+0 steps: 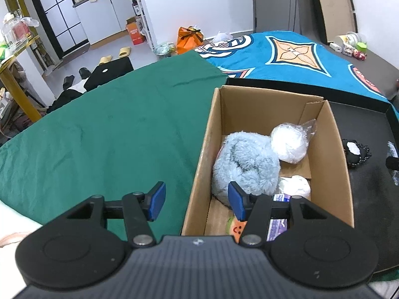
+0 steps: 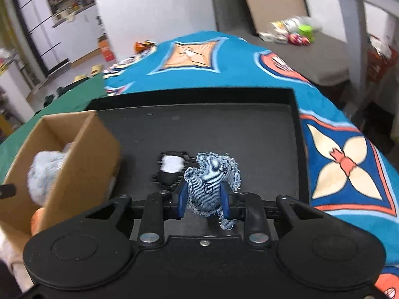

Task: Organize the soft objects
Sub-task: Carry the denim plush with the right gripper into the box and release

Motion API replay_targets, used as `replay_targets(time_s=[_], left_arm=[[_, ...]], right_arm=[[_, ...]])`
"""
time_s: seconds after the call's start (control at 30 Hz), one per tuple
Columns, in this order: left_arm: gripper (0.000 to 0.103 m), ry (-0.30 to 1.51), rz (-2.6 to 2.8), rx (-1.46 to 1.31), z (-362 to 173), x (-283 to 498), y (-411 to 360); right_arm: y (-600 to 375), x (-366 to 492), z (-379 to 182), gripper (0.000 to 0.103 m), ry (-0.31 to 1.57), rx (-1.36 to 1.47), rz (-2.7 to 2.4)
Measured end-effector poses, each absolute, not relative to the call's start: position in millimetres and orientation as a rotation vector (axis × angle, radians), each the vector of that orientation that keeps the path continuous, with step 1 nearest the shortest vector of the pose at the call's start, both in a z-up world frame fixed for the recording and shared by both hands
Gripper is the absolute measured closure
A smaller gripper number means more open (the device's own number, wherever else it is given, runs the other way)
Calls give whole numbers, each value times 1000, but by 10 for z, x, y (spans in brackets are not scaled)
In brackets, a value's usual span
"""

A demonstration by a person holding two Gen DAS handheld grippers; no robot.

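1. Denim plush [image 2: 212,186] is the soft object in hand: your right gripper [image 2: 204,200] is clenched on it, one blue pad on each side, and it hangs above the black tray [image 2: 249,124].
2. Judging from that, you are mid-transfer: the toy is picked and not yet placed in the cardboard box [image 2: 82,159], which sits just to the left of the tray.
3. Your left gripper [image 1: 197,200] is released and holds nothing; it hovers over the box's near left wall, one finger above the green cloth [image 1: 99,124].
4. The box already holds a fluffy blue plush [image 1: 245,167], a white ball in plastic wrap [image 1: 289,144] and smaller pieces near the front.
5. Next, carry the denim plush left over the box wall and release it where space remains, probably at the far end.
6. A black-and-white keychain plush [image 2: 170,167] lies on the tray beyond the denim toy; it looks like the next pick.
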State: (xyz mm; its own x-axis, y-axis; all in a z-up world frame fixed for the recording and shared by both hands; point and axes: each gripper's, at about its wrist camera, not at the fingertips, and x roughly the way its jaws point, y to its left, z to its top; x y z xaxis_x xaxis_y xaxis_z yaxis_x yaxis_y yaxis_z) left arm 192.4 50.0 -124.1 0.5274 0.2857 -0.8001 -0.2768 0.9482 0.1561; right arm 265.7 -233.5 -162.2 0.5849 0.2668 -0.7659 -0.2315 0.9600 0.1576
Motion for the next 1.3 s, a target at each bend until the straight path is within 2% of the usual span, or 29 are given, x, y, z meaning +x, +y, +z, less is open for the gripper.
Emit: replay_targets(time_s=[0.53, 1.0, 1.17, 1.3], left_arm=[[50, 964, 240, -6, -1143, 1769, 620], [54, 949, 169, -59, -1249, 1684, 683], [63, 963, 159, -108, -1321, 1674, 774], [83, 979, 159, -146, -1387, 1680, 843]], right_arm=[[-2111, 2358, -1044, 76, 817, 73, 338], [-1619, 2134, -778, 76, 784, 41, 415], [-1448, 2071, -741, 76, 784, 22, 437], [-1331, 2036, -739, 76, 791, 10, 448]])
